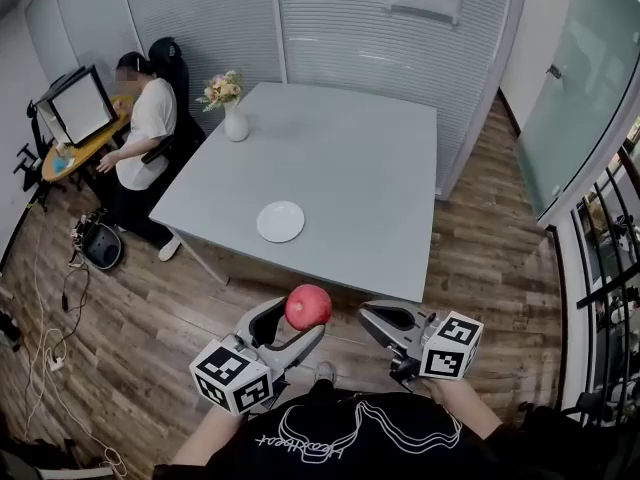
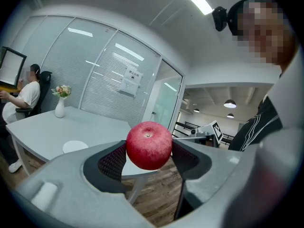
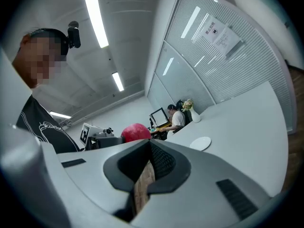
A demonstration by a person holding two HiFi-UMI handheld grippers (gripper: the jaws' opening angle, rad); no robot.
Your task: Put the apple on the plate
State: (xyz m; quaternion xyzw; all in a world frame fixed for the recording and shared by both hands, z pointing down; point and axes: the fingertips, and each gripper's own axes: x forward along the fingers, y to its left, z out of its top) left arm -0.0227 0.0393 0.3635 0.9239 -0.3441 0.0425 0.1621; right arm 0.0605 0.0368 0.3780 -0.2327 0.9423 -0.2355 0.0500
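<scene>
A red apple is clamped in my left gripper, held in the air over the wooden floor short of the table's near edge. The left gripper view shows the apple squeezed between the two dark pads. A small round white plate lies on the grey table near its front edge, ahead of the apple; it also appears as plate and plate. My right gripper hovers beside the left one, jaws together with nothing between them.
A white vase of flowers stands at the table's far left corner. A seated person works at a side desk with a monitor to the left. Cables lie on the floor at left. A glass partition runs behind the table.
</scene>
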